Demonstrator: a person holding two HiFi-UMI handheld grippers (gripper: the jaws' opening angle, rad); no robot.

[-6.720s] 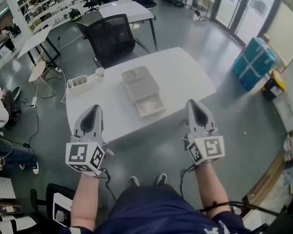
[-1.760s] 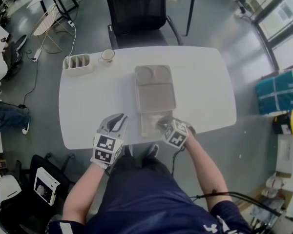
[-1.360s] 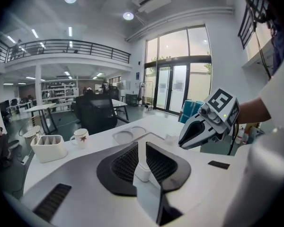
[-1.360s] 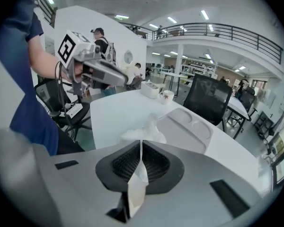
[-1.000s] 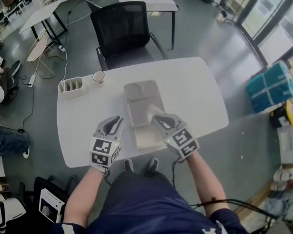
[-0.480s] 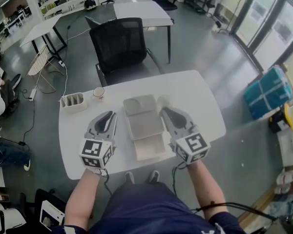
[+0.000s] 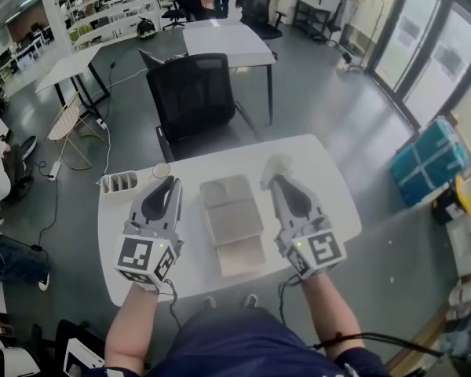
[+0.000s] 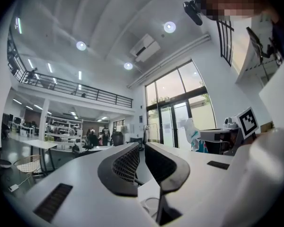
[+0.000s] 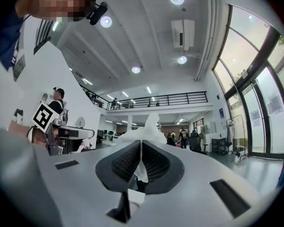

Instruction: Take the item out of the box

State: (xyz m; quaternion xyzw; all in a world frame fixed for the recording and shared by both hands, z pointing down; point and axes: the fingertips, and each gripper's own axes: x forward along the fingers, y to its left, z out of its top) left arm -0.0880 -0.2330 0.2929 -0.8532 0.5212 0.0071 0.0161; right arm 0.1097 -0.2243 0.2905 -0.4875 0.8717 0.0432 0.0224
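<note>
Your right tool [image 7: 276, 181] pinches the thin white item [image 7: 277, 166], up above the bench [image 7: 326, 181], beside the box [image 7: 231, 210]. Squeeze firmly and move slowly. Your left tool [image 7: 166, 185] is slightly spread, empty.

No legible text, label, brand or number anywhere.

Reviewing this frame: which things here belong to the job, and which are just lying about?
In the job:
box
white item, pinched in the right tool, clear of the box
left tool, open and empty

Lying about:
cup
slotted holder
black chair
</note>
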